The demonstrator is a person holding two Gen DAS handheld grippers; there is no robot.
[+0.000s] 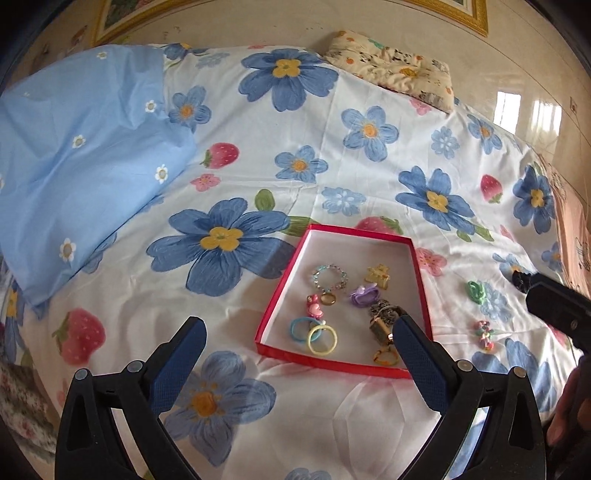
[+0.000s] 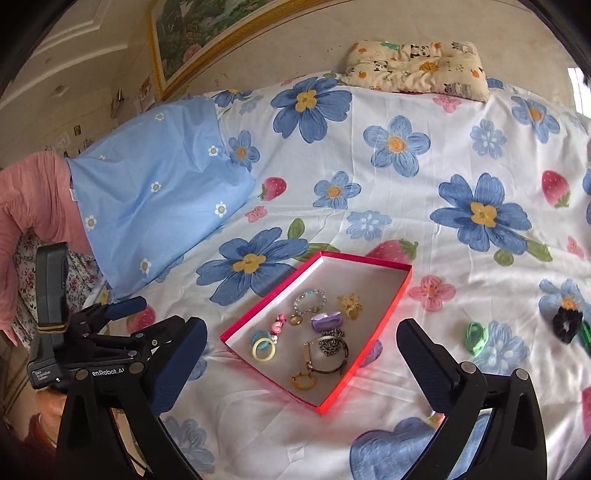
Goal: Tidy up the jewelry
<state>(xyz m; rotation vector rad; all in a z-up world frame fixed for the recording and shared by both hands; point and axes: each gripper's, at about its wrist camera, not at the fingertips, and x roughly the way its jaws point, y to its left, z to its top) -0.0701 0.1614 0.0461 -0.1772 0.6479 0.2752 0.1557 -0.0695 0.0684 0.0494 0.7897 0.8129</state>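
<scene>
A shallow red box (image 1: 419, 280) (image 2: 373, 350) lies on the flowered bedsheet. It holds a beaded bracelet (image 1: 330, 277) (image 2: 308, 300), a yellow clip (image 1: 378, 275) (image 2: 350, 305), a purple clip (image 1: 365, 295) (image 2: 327, 320), hair rings (image 1: 322, 339) (image 2: 263, 349), a pink charm (image 1: 314, 307) and a brass chain piece (image 1: 382, 321) (image 2: 328, 349). On the sheet to its right lie a green hair tie (image 1: 475, 291) (image 2: 475, 336), a black scrunchie (image 2: 567, 323) and a small colourful piece (image 1: 484, 334). My left gripper (image 1: 299, 326) is open and empty just before the box. My right gripper (image 2: 301, 328) is open and empty.
A light blue pillow (image 1: 81, 166) (image 2: 155, 199) lies at the left. A cream patterned pillow (image 1: 395, 68) (image 2: 413, 66) sits at the far edge of the bed. A framed picture (image 2: 207, 33) hangs on the wall. The left gripper body (image 2: 85, 343) shows at left in the right wrist view.
</scene>
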